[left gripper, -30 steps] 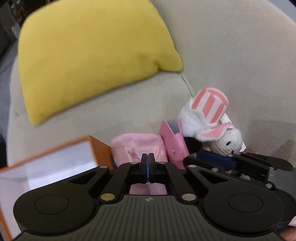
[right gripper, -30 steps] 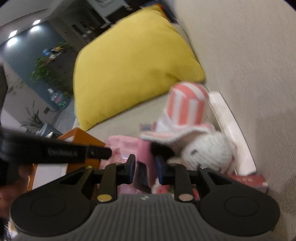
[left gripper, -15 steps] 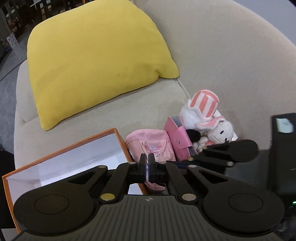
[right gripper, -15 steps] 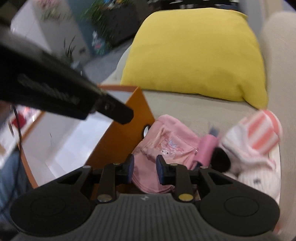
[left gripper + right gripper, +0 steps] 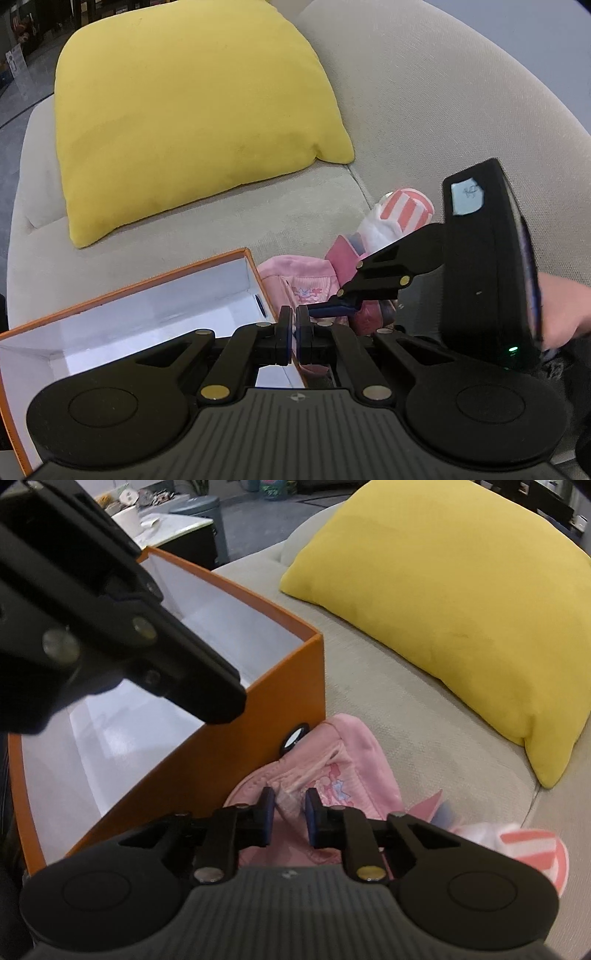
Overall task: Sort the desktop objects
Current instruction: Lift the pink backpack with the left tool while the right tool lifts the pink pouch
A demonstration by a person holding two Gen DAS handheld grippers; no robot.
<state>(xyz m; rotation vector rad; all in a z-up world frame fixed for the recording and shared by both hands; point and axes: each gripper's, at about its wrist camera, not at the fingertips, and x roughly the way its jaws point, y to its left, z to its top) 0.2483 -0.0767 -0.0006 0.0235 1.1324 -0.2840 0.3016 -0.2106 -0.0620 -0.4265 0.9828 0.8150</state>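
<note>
On the beige sofa seat, a pink cloth pouch lay against the outer wall of an orange box with a white interior. It was soft and rumpled, with a stitched seam and a small pale cartoon print. The right gripper hovered right over it, its jaws having just been closing, a narrow gap left and a fold of the pink fabric between the pads; whether they pinched it could not be told. The left gripper was closed on nothing above the box's corner. A striped plush toy and a yellow cushion sat nearby
</note>
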